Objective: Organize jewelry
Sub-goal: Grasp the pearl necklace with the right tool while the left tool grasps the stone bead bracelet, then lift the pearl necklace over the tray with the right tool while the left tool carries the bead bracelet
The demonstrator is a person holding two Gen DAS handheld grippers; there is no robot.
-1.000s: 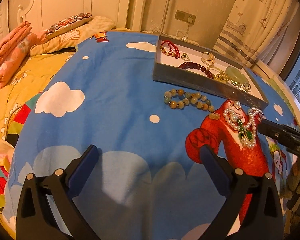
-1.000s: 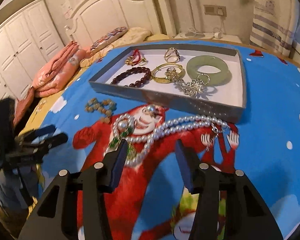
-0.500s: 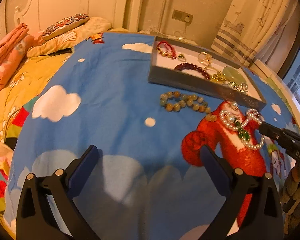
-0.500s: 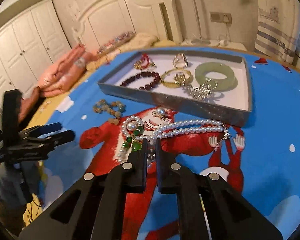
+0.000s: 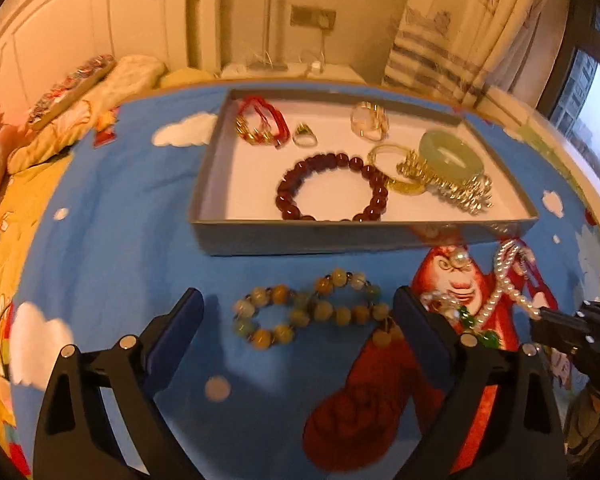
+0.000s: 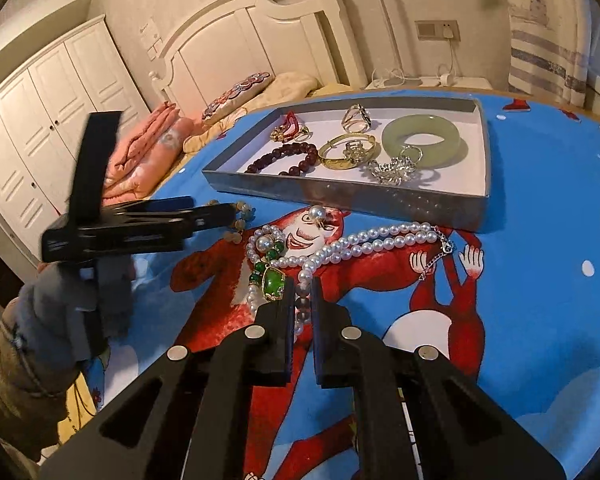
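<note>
A pearl necklace (image 6: 376, 240) with a green pendant (image 6: 273, 283) lies on the blue blanket in front of the grey tray (image 6: 352, 194). My right gripper (image 6: 302, 300) is shut on the necklace's strand beside the pendant. A multicoloured bead bracelet (image 5: 312, 312) lies between the open fingers of my left gripper (image 5: 296, 320), which hovers over it. The tray (image 5: 300, 236) holds a dark red bead bracelet (image 5: 332, 188), a jade bangle (image 5: 452, 156), gold and silver pieces and a red cord bracelet (image 5: 260, 120).
The blue cartoon blanket (image 5: 120, 200) covers the bed. Pillows (image 5: 84, 96) and a folded pink quilt (image 6: 140, 156) lie to the left near the headboard. A window and curtain (image 5: 460, 32) stand at the right.
My left gripper has moved forward to straddle the bead bracelet. My right gripper closed on the pearl necklace and has stayed shut on it.
</note>
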